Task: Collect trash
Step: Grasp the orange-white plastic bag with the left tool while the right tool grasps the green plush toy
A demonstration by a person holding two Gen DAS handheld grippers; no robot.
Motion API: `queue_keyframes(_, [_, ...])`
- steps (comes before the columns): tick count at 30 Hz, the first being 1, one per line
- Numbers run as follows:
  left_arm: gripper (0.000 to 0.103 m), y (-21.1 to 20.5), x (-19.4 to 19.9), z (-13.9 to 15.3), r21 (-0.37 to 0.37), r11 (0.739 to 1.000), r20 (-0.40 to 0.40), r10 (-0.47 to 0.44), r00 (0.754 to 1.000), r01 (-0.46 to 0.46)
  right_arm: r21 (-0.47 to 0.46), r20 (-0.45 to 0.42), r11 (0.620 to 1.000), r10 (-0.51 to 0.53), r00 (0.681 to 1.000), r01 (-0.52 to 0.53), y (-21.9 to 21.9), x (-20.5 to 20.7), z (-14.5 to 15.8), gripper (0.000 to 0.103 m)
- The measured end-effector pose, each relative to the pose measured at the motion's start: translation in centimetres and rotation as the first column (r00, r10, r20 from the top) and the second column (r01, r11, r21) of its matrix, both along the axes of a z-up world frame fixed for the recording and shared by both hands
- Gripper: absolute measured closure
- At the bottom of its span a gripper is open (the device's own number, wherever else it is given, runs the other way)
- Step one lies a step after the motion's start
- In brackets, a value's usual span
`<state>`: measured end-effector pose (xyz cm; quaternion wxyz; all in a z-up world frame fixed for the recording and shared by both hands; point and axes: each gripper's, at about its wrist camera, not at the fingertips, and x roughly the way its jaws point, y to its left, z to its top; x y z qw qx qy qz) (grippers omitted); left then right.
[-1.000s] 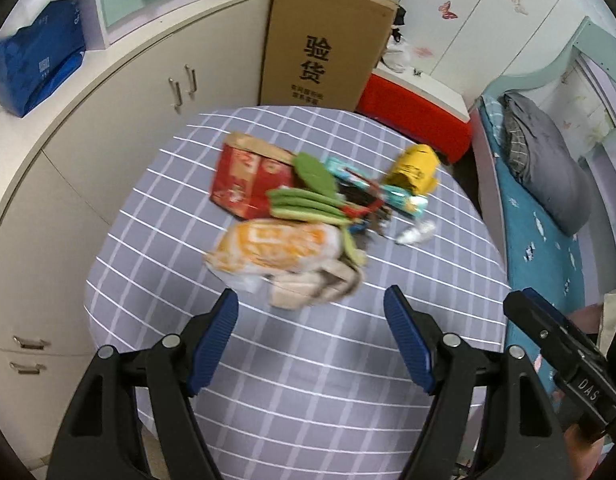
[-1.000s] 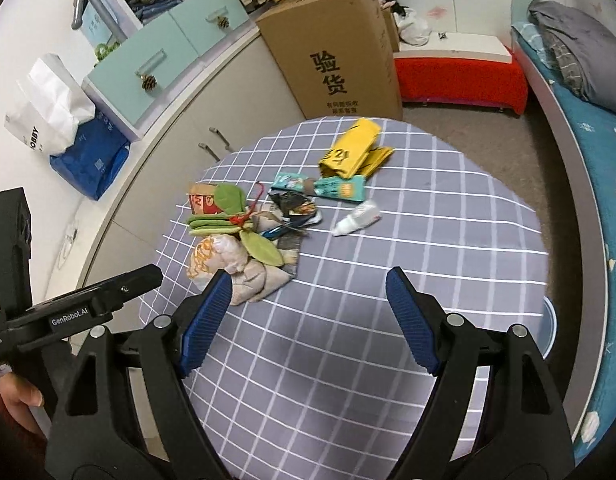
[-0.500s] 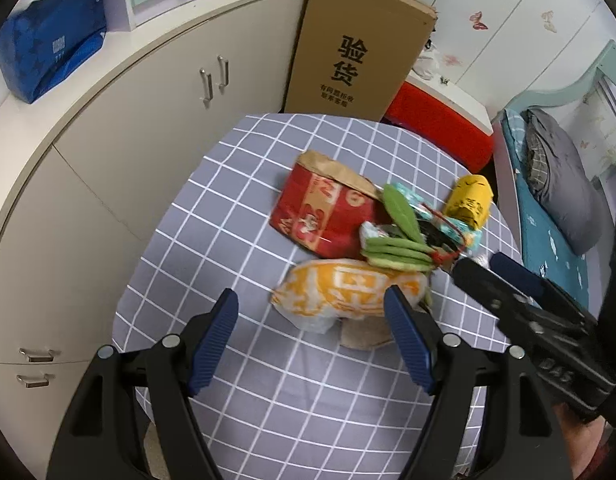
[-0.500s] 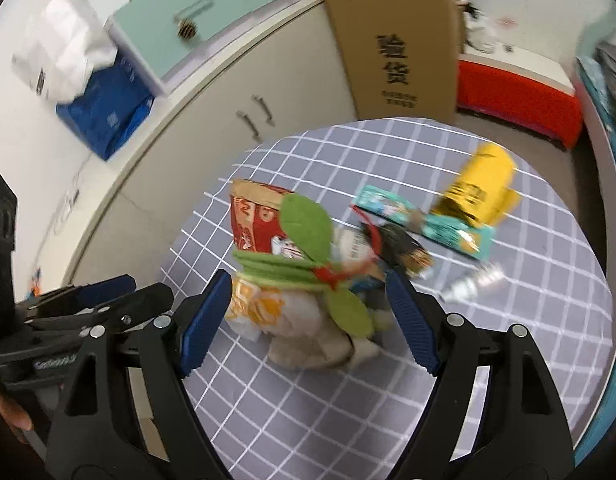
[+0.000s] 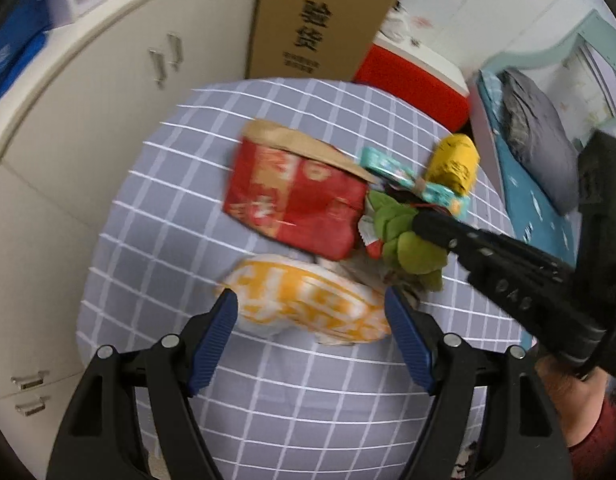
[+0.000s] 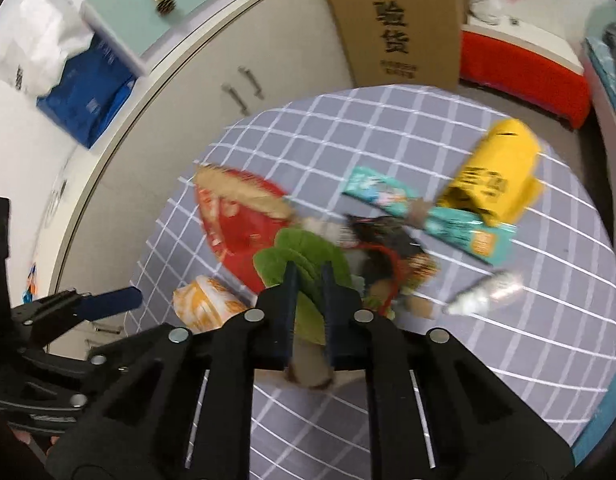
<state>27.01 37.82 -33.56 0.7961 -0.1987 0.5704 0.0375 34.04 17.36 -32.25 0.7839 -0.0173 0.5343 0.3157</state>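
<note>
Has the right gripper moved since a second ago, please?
Yes. The right gripper has come in toward the cardboard box, from the bare near side of the table, and shut on the green leaves.

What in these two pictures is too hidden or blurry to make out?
- Right wrist view: what lies under the green leafy bundle is covered by it and by the right gripper, shut on it.
- Right wrist view: the small white bottle is smeared by motion; its label is unreadable.
- Left wrist view: the near edge of the orange-and-white wrapper is partly behind the open left gripper.
- Left wrist view: the teal packet is partly covered by the leaves.
</note>
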Motion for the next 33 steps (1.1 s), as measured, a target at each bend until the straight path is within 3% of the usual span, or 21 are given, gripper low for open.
queue_keyframes(3, [0.028, -0.9, 0.8, -1.2, -0.032, 0.999, -0.033, 0.004, 0.999, -0.005, -0.006, 0.008, 1.000, -0.030, 1.000, 0.030, -1.9, -0.1, 0.5, 0.092])
queue_keyframes(9, [0.028, -1.1, 1.8, -4.1, -0.059, 0.992, -0.162, 0.096, 0.982, -0.107, 0.007, 0.002, 0.998, -0.070, 0.998, 0.070, -4.0, -0.4, 0.8, 0.092])
queue_keyframes(13, [0.028, -1.5, 2.0, -5.4, -0.048, 0.991, -0.207, 0.114, 0.972, -0.126, 0.012, -0.007, 0.997, -0.073, 0.997, 0.073, -4.3, -0.6, 0.6, 0.092])
queue_keyframes(17, [0.059, -1.7, 1.9, -5.8, -0.089, 0.986, -0.202, 0.122, 0.972, -0.142, 0.024, -0.012, 0.997, -0.077, 0.997, 0.078, -4.9, -1.0, 0.8, 0.092])
queue_keyframes(19, [0.068, -1.9, 1.5, -5.5, -0.079, 0.986, -0.185, 0.132, 0.974, -0.149, 0.028, -0.012, 0.996, -0.080, 0.997, 0.080, -5.3, -1.1, 1.0, 0.092])
queue_keyframes(22, [0.073, -2.0, 0.9, -4.0, -0.051, 0.983, -0.155, 0.164, 0.974, -0.174, 0.043, -0.006, 0.995, -0.088, 0.996, 0.088, -6.2, -1.4, 1.7, 0.092])
queue_keyframes(27, [0.074, -3.5, -0.4, 0.7, 0.025, 0.983, -0.054, 0.182, 0.982, -0.181, 0.082, 0.006, 0.991, -0.108, 0.994, 0.107, -8.2, -1.9, 3.2, 0.092])
queue_keyframes(33, [0.074, -7.7, -0.5, 5.4, 0.079, 0.991, 0.073, 0.099, 0.992, -0.105, 0.115, 0.021, 0.982, -0.156, 0.988, 0.152, -12.2, -2.7, 4.9, 0.092])
